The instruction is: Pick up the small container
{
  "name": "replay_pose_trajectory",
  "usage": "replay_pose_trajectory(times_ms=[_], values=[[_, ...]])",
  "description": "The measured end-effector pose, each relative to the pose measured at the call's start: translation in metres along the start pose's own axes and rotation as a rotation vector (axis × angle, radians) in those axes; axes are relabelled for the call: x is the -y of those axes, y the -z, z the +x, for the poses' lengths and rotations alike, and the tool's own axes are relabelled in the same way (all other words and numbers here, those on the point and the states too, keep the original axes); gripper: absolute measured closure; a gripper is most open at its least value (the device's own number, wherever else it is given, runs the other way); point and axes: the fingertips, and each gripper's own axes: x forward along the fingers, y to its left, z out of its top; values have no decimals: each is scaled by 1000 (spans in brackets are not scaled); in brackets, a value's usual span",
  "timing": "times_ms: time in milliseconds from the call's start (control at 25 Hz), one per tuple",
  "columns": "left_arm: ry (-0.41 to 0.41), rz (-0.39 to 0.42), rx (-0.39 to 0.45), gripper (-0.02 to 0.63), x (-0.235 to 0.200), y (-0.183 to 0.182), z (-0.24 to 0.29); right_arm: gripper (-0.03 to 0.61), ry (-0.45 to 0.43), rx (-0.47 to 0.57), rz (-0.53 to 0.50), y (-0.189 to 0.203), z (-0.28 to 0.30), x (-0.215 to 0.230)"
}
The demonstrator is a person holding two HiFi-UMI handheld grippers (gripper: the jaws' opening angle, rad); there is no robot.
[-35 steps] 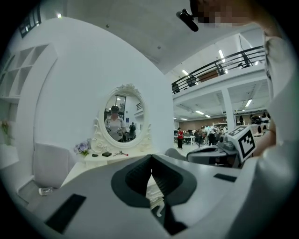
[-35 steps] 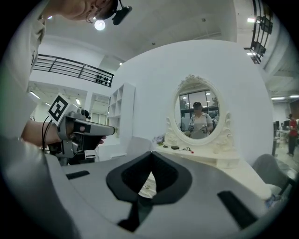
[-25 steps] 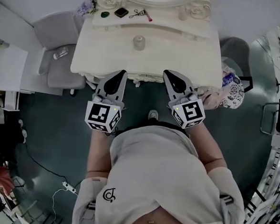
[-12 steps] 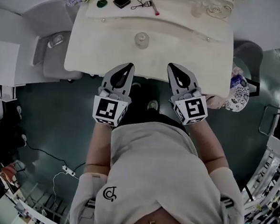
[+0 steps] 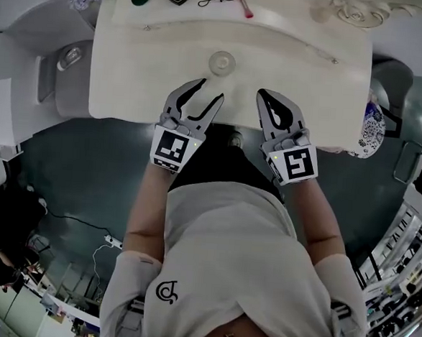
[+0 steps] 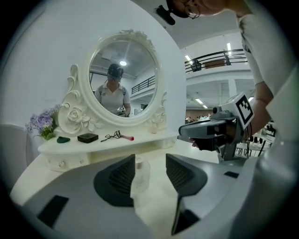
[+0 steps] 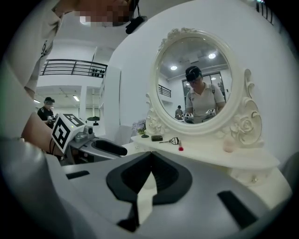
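A cream dressing table (image 5: 146, 66) stands against a white wall (image 6: 42, 51). It carries a raised shelf (image 6: 154, 140) and an oval mirror (image 6: 124, 77) in a carved frame with roses. The floor (image 5: 89, 156) is dark teal. A grey chair (image 5: 57, 96) sits at the table's left, another (image 5: 391, 72) at its right. Strip lights (image 6: 229, 46) glow above a railed balcony (image 6: 212, 59).

My left gripper (image 5: 208, 92), at center frame, points toward the top with its jaws opening, pads bare. My right gripper (image 5: 263, 96) beside it has its 2 jaws pressed together.
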Motion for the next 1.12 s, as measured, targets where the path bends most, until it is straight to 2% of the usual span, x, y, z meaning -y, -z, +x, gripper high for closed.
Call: replay_pose_trajectory(times_ms=[240,440,720,920,1120], values=[[2,-39,-73,291,-27,40,34,572,45,-55,57,28,15,13],[25,-29,-65,201,-33,51,62,571,70,-85,64,42,20,22],[105,37,-134,193,-29,66,95,571,97,-100,87,51,31,33],[131,71,-149,195,-26,68,105,571,114,-93,95,51,35,41],[109,99,-205,261,-29,76,112,571,145,-78,94,49,32,50]])
